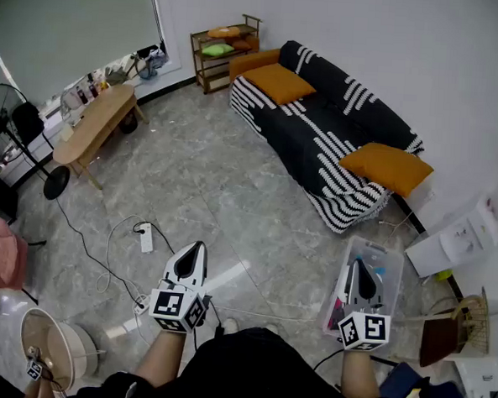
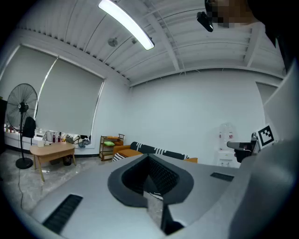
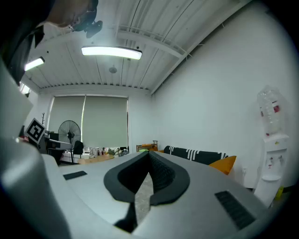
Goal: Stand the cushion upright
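Both left gripper (image 1: 197, 250) & right gripper (image 1: 360, 265) are riding w/ jaws shut, empty, since cushion (image 1: 385, 167) is lying on sofa (image 1: 321, 127), well apart.

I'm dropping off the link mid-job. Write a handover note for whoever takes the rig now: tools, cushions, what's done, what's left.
Left tool: shut, empty, held out over the floor.
Right tool: shut, empty.
Things: the sofa is across the room, apart from both tools. The far cushion lies flat on the seat. The near cushion lies tilted at the sofa's near end.
Done: nothing yet; neither cushion looks upright.
Left: walk to the sofa, open a tool, grip a cushion and stand it against the backrest. I cannot tell which cushion is meant.
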`<state>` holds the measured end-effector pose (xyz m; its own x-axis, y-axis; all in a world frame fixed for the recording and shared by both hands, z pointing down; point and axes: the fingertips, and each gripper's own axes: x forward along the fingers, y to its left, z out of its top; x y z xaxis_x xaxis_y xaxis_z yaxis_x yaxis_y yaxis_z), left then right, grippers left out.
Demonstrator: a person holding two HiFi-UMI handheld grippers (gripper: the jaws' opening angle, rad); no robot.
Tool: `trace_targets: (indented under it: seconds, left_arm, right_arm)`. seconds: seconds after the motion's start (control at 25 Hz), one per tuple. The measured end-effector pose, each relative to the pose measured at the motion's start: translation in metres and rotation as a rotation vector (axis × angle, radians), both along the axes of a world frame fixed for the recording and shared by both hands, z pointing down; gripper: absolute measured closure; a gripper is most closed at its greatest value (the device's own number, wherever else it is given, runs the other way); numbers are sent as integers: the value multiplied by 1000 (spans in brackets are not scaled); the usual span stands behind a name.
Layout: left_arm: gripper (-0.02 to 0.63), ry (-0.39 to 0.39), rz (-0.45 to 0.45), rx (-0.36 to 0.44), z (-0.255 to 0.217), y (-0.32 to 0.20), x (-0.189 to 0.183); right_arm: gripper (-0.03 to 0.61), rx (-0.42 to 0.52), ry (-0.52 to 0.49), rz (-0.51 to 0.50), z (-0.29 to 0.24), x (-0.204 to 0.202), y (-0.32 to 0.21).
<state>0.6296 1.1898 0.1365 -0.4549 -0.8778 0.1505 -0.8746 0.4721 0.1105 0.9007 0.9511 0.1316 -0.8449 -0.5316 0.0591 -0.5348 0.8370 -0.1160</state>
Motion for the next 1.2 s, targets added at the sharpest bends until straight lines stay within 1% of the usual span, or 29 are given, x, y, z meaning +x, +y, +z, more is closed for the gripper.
trace_targets:
  seconds: [0.16,0.28,0.44,0.76,0.8,0.88,0.96,1.0,1.04,1.08,1.12,1.2]
  left_arm:
    - [597,-1,-5,3,-1,-4,4]
    - [597,0,-6,-2,0,-5,7]
    - [597,-2,2,-5,0,-6,12]
    - [595,-3,28,24,-6,-7,21]
    - [595,-1,35,32,-8,-8,23]
    - [595,-4,42,53,-12,-13,27]
    - [594,-13,22,90,-18,-16,33]
    - [586,-11,9,112,-20,-18,37]
    - [543,-3,3,129,-21,-21,42]
    - [451,10,3,136,-21,-25,46]
    - [391,21,7,132,-20,-30,50]
    - [367,27,17,114,-17,-37,58]
  right_arm:
    - [551,-13,-16,17,0,6,-9]
    - [551,-22,-2,5,7,9,-9]
    - [551,2,5,-8,4,9,-11]
    - [551,63,5,-41,0,-6,3]
    - [551,69,-4,-48,-2,-5,5]
    - [549,77,-55,-63,-10,-1,6]
    - [546,80,-100,-65,-17,10,7]
    - [541,83,-105,-66,-19,16,7]
    - [444,84,-103,-68,-20,20,6]
    - [342,82,-98,-68,-20,24,4]
    - [317,77,-96,-66,-18,27,2]
    - [290,61,-110,-59,-15,33,-2]
